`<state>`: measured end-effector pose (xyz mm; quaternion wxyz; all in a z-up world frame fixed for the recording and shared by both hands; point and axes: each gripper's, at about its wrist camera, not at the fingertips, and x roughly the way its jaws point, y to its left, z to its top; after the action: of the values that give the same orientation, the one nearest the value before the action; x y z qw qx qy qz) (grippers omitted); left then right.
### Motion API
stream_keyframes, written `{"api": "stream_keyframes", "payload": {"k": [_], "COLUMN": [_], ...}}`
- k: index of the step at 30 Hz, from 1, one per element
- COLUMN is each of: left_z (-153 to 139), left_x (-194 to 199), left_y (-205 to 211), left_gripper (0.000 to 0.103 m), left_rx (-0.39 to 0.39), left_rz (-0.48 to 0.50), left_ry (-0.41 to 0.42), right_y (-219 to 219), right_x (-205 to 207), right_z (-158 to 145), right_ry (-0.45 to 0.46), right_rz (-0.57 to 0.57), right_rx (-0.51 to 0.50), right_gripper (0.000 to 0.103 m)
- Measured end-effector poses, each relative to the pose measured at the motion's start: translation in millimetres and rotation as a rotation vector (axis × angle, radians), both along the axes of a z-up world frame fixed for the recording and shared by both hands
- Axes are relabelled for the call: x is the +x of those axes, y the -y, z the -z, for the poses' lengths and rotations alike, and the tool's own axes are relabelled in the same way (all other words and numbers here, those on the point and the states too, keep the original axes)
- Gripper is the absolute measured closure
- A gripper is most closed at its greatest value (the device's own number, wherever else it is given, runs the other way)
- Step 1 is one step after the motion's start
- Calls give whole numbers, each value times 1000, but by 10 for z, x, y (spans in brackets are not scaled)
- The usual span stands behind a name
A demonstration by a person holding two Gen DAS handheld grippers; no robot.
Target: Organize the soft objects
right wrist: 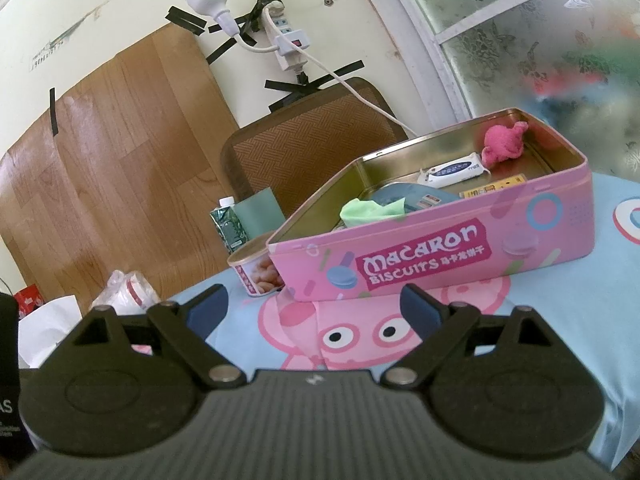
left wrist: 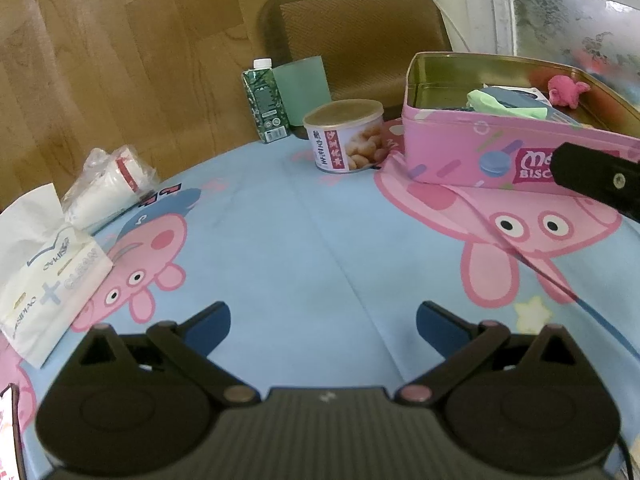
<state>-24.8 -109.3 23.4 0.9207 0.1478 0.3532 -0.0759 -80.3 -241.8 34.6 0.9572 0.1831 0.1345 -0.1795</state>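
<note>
Appearing near completion, the pink tin (right wrist: 432, 240) holds green cloth (right wrist: 370, 210) and pink plush (right wrist: 502, 142); both grippers' jaws spread empty, tissue pack (left wrist: 48, 276) remaining on counter (left wrist: 304, 232).

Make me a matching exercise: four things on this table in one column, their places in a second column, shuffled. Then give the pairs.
Things:
1. pink plush toy
2. snack can
3. tissue pack
4. green drink carton

Places:
A. far table edge, before the chair
B. inside the pink biscuit tin, far corner
C. table's left edge
D. on the table just left of the tin

Pairs: 1-B, 2-D, 3-C, 4-A
</note>
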Motion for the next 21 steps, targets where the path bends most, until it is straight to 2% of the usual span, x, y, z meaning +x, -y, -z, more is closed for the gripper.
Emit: {"api": "stream_keyframes", "payload": {"k": [21], "left_z": [11], "left_x": [-21], "left_y": [34], "left_gripper": [0], "left_rx": [8], "left_rz": [9], "left_ry": [-1], "right_y": [5], "right_x": [4], "right_z": [-2], "right_ry": [-1], "right_rz": [-3], "right_rx": [-1], "right_gripper": [8]}}
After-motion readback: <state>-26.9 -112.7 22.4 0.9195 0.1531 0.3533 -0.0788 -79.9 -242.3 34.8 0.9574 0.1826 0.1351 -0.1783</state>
